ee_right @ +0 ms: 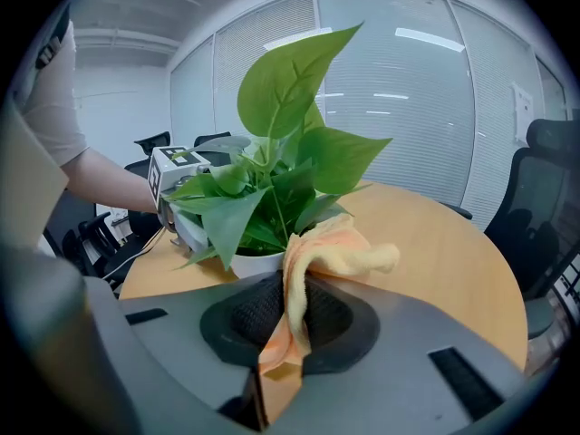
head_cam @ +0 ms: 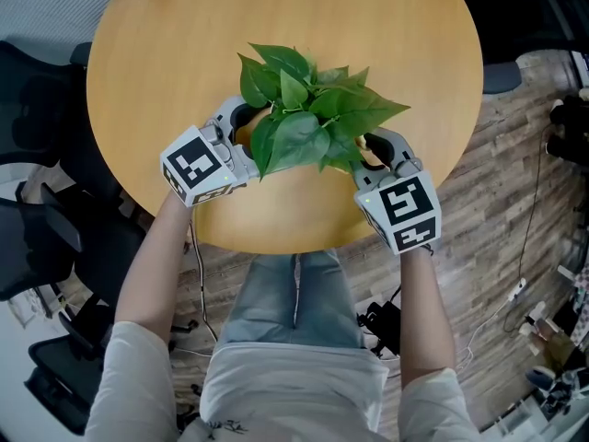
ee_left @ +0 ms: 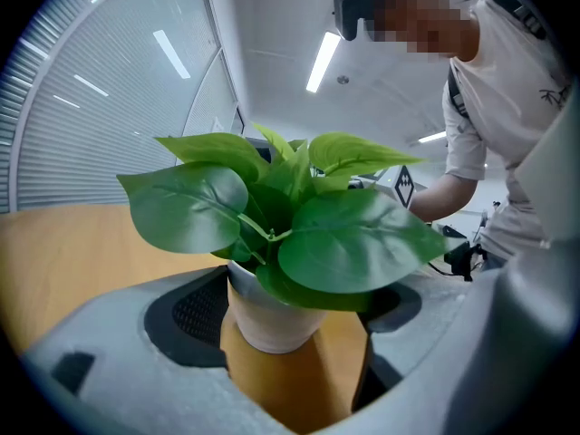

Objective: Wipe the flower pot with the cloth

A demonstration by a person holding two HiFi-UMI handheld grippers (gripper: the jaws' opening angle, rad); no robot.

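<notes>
A white flower pot [ee_left: 272, 320] with a broad-leaved green plant [head_cam: 304, 109] stands on the round wooden worktop [head_cam: 184, 35], towards the edge nearest the person; its leaves hide most of the pot from the head view. The left hand-held gripper [head_cam: 247, 125] sits at the pot's left side with its jaws spread wide, one on either side of the pot; the left gripper view shows the pot between them, close against one dark pad [ee_left: 195, 311], with a strip of bare worktop showing between the pot and the other jaw, so it does not clamp the pot. The right hand-held gripper [head_cam: 370, 147] comes in from the pot's opposite side; its jaws are closed on a yellow-orange cloth [ee_right: 313, 252], which is pinched between the pads; the free end of the cloth rises out of the jaws and folds over against the rim of the pot, just under the leaves. Both grippers are low over the worktop, with the plant between them.
</notes>
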